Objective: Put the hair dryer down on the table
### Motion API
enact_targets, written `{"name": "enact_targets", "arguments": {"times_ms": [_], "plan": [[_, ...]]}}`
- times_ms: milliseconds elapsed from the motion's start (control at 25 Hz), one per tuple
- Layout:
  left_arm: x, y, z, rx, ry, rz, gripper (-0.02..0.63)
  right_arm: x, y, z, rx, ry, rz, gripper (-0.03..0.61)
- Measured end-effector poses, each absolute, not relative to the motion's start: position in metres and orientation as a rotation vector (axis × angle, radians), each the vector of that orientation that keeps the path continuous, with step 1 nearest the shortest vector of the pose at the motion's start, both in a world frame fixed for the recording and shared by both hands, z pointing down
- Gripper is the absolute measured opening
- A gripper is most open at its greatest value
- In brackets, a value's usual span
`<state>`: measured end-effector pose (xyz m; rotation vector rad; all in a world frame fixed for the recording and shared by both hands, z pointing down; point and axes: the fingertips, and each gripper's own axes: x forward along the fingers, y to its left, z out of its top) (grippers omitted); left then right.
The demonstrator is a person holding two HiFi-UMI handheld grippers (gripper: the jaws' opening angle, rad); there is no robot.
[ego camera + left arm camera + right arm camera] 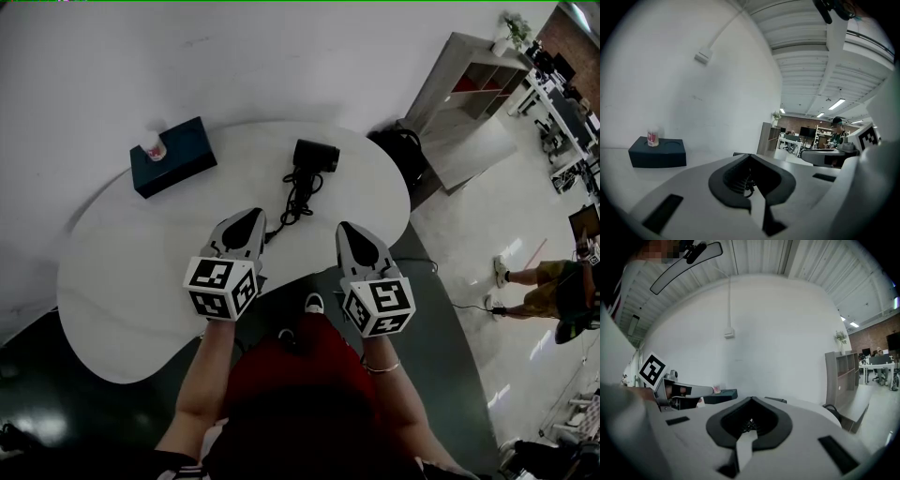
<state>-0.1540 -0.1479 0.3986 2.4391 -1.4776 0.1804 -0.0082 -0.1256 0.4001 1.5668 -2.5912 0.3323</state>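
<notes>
A black hair dryer (315,155) lies on the white table (141,281) near its far edge. Its black cord (298,195) trails toward me in a loose tangle. My left gripper (249,217) hovers over the table just left of the cord's near end, jaws shut and empty. My right gripper (349,231) is level with it on the right, over the table's near edge, also shut with nothing in it. Neither touches the dryer. In the left gripper view a bit of cord (749,185) shows through the opening behind the closed jaws.
A dark blue tissue box (174,156) stands on the table at the far left. A white wall runs behind the table. A grey shelf unit (469,84) stands at the far right. A person (544,286) stands on the floor to the right.
</notes>
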Motion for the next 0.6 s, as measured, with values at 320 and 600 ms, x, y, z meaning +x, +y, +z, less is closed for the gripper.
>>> {"name": "enact_targets", "arguments": {"times_ms": [320,600], "plan": [[-0.161,-0.126,0.390,2.473,-1.476,0.174,0.025,-0.015,-0.107,0.393,1.588,-2.603,0.307,0.015],[-0.160,-0.112,0.379,2.502,-1.465,0.160,0.025,-0.015,-0.089,0.390,1.606,-2.583,0.295,0.015]]}}
